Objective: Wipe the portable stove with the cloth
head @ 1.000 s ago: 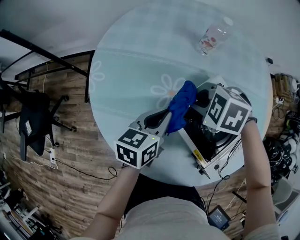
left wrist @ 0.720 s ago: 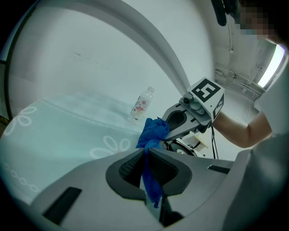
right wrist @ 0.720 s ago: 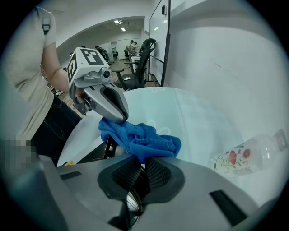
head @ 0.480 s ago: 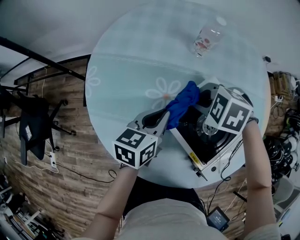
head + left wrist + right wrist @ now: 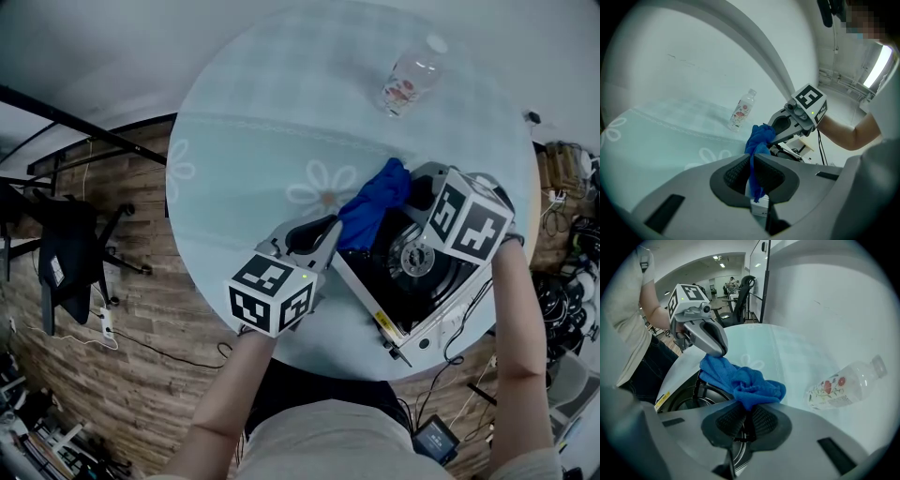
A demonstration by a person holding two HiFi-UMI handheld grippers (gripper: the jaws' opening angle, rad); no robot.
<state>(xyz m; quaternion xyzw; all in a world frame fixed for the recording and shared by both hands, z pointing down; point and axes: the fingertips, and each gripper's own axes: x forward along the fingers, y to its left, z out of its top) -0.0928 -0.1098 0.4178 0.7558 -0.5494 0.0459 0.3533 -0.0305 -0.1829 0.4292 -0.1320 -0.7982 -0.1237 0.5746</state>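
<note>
1. Table [image 5: 281,122]: round, with a pale covering printed with daisies. It fills the middle of the head view.
2. Stove [image 5: 386,274]: portable, with a black top, a round burner and a pale casing. It sits at about 4 o'clock on the table, near the edge and set at an angle.
3. Cloth [image 5: 370,208]: blue and bunched. It lies over the stove's 10 o'clock corner, partly on the stove top and partly beyond its edge, and is drawn out between the two grippers.
4. Left gripper [image 5: 751,161]: clenched on the cloth. A narrow blue fold runs between its ribbed pads. It holds the cloth's 8 o'clock end, just beside the stove's edge.
5. Right gripper [image 5: 746,408]: clenched on the cloth, with a blue wad bulging out just past its tips. It holds the 2 o'clock end, above the stove top, and points steeply down.
6. Bottle [image 5: 410,75]: clear plastic with a red flower label and a white cap. It sits at about 1 o'clock on the table, well apart from the stove.
7. Chair [image 5: 66,244]: dark office chair at 9 o'clock off the table, on the wood floor [image 5: 141,356].
</note>
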